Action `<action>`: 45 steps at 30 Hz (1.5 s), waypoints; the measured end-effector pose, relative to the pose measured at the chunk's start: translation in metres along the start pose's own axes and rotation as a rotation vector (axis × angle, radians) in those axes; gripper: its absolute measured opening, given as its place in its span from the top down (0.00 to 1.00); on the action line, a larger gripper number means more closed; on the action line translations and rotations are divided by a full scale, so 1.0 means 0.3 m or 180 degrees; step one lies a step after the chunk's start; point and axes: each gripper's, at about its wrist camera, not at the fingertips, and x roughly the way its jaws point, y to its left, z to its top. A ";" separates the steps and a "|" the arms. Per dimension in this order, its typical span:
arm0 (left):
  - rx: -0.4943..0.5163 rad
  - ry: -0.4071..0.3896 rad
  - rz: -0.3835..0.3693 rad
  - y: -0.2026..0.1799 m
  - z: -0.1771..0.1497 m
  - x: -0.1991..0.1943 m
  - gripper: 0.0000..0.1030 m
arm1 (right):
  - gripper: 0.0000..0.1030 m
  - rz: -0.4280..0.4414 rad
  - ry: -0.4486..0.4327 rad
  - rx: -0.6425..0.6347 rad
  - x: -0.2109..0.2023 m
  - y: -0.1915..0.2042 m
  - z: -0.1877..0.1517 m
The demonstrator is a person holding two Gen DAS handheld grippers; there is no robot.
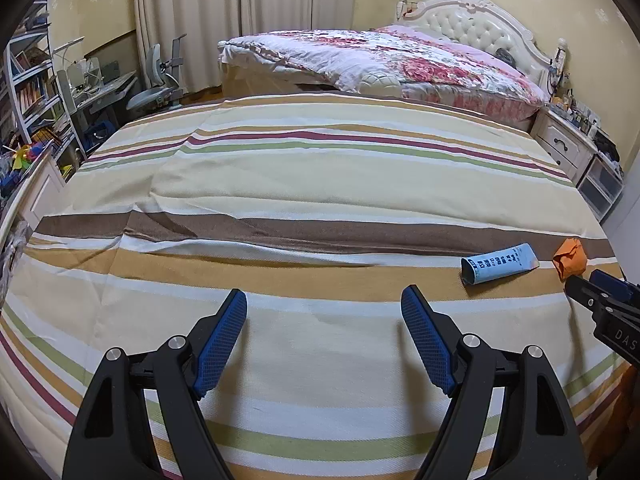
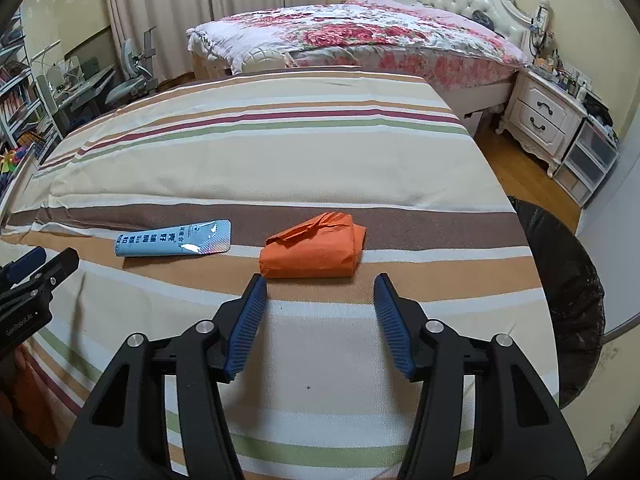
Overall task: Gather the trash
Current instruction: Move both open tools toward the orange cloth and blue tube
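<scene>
Sheet spread over the bench. On it, tube left of wad, near but apart. Right gripper just before the wad, nothing between its jaws. Left gripper further left, over bare sheet. Bag off the bench's right edge. Bed behind.
</scene>
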 end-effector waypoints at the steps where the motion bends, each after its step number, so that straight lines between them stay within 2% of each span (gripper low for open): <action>1: 0.0007 -0.0005 0.0004 -0.001 -0.001 -0.001 0.25 | 0.37 0.0025 -0.0004 0.0022 0.001 -0.001 0.003; 9: 0.0010 0.0014 0.0009 -0.009 -0.001 0.001 0.25 | 0.33 0.0042 -0.0065 0.0135 0.027 -0.001 0.051; 19: -0.0042 0.0048 -0.0027 -0.005 -0.007 0.006 0.25 | 0.32 -0.0047 0.0004 -0.0109 0.039 0.033 0.035; 27: -0.0022 0.0049 -0.0011 -0.008 -0.007 0.006 0.25 | 0.33 -0.0119 -0.0005 -0.0049 0.020 -0.023 0.009; 35: 0.0058 0.0036 0.0034 -0.018 -0.006 0.008 0.25 | 0.33 -0.0113 -0.0011 -0.0046 0.026 -0.014 0.023; 38: 0.0053 0.0046 0.0032 -0.018 -0.006 0.010 0.25 | 0.40 -0.0109 -0.0006 -0.0085 0.024 -0.016 0.026; 41: 0.0053 0.0046 0.0029 -0.019 -0.005 0.010 0.25 | 0.40 -0.0055 0.0020 -0.0093 0.015 -0.030 0.021; 45: 0.0042 0.0052 0.0022 -0.019 -0.007 0.013 0.25 | 0.38 -0.0175 0.0014 -0.0042 0.004 -0.082 0.003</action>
